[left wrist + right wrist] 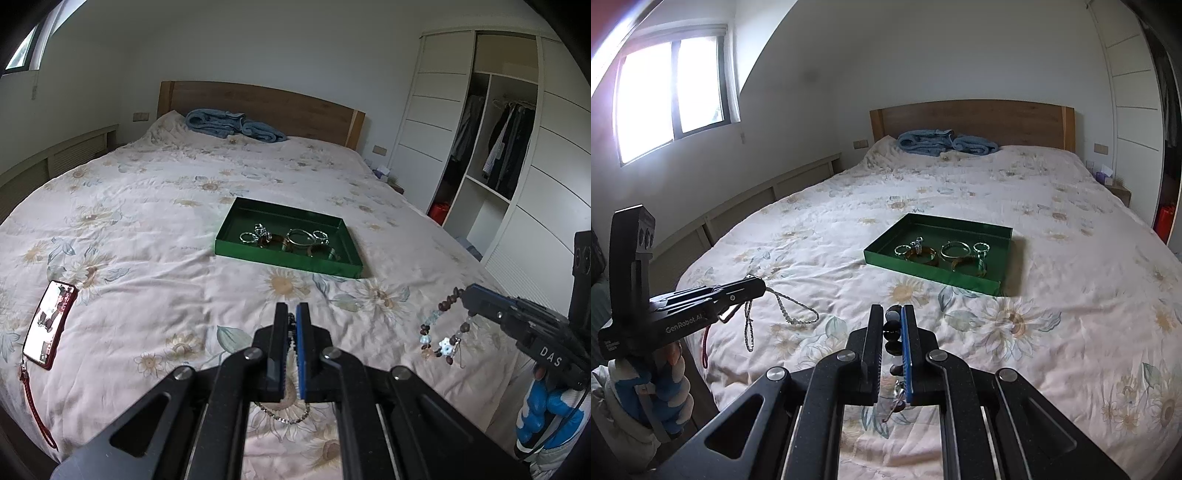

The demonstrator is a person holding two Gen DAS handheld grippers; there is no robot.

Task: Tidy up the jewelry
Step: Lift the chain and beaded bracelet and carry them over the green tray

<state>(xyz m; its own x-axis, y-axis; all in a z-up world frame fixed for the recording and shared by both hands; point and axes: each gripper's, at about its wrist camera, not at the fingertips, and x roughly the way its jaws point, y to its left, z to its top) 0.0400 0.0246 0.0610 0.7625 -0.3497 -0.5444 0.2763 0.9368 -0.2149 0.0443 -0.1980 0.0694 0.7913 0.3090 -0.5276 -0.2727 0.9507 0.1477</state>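
A green tray lies mid-bed and holds several rings, bangles and bracelets. My left gripper is shut on a silver chain, which droops below its fingers over the bedspread. My right gripper is shut on a beaded bracelet of dark brown and pale blue beads that hangs in a loop. Both grippers hover above the near part of the bed, short of the tray.
A phone in a red case with a red strap lies on the bed at the left. Folded blue towels sit by the wooden headboard. An open wardrobe stands on the right, a window on the left.
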